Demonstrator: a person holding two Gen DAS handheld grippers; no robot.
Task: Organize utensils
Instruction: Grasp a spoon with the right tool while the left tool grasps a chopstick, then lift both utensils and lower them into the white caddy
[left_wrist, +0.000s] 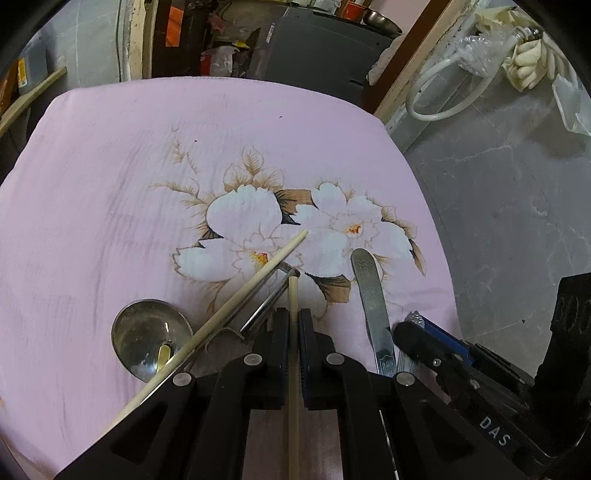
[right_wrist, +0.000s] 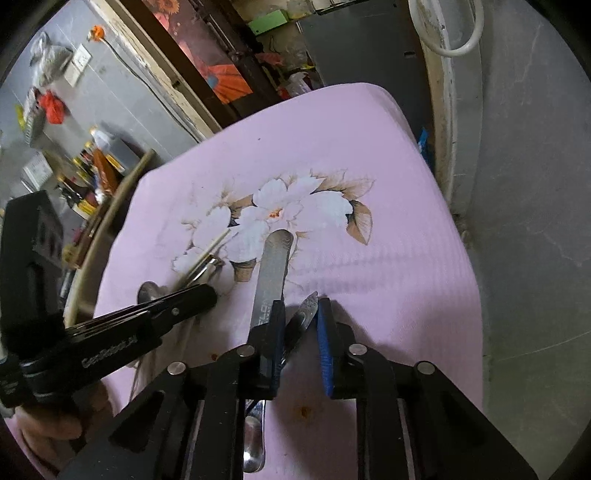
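Gathering step. Left gripper (left_wrist: 293, 325) pinches a chopstick (left_wrist: 293, 295); right gripper (right_wrist: 301, 325) pinches a patterned utensil handle (right_wrist: 308, 306). Next: lay both beside the ladle (left_wrist: 151, 338) mid-desk (left_wrist: 110, 184).

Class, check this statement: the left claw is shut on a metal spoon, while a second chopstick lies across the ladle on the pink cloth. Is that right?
Not quite. The left claw is shut on a wooden chopstick, not a metal spoon; the left wrist view shows this. The second chopstick does lie across the ladle on the pink cloth.
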